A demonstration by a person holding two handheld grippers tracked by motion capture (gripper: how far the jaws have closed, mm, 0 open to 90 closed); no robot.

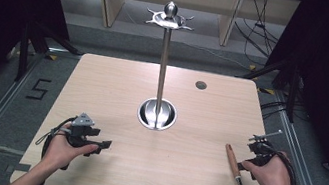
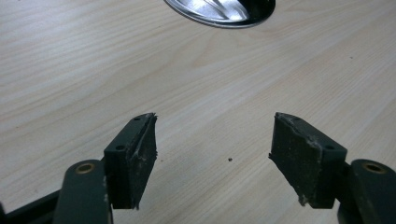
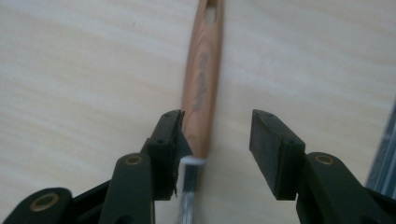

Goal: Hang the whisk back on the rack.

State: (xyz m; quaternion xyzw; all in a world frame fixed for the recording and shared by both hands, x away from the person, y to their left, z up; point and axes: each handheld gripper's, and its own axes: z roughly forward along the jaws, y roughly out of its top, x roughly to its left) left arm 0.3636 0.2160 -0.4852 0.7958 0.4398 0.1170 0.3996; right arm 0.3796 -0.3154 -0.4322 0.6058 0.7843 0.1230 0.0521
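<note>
At the near right edge of the table (image 1: 179,176) a whisk (image 1: 241,182) is seen lying flat, its wire head toward the near edge and its wooden handle pointing away. The right hand-held gripper (image 3: 215,140) is held low over the handle where it meets the wires; its jaws are spread apart, with the handle lying in the gap, close against the left-hand jaw in the right gripper view, and a clear space left on the other side. Whether that jaw actually touches the wood cannot be told. Nothing is clamped. In the high view this hand-held gripper is gripped by the right hand (image 1: 271,174), just beside the whisk.

At the near left, the left hand-held gripper (image 2: 212,154) is held by the left hand (image 1: 63,149) above bare wood, its jaws pointing toward the middle of the table. The jaws are wide open and nothing lies between them.

Farther in, at the table's centre, a round steel base (image 1: 157,114) is seen, from which a tall metal pole (image 1: 163,62) rises upright, topped by a ring of hooks and a knob (image 1: 170,15). Part of the base's shiny rim is caught at the top of the left gripper view.

Toward the far right of the table a small dark round hole (image 1: 200,85) is set in the surface
</note>
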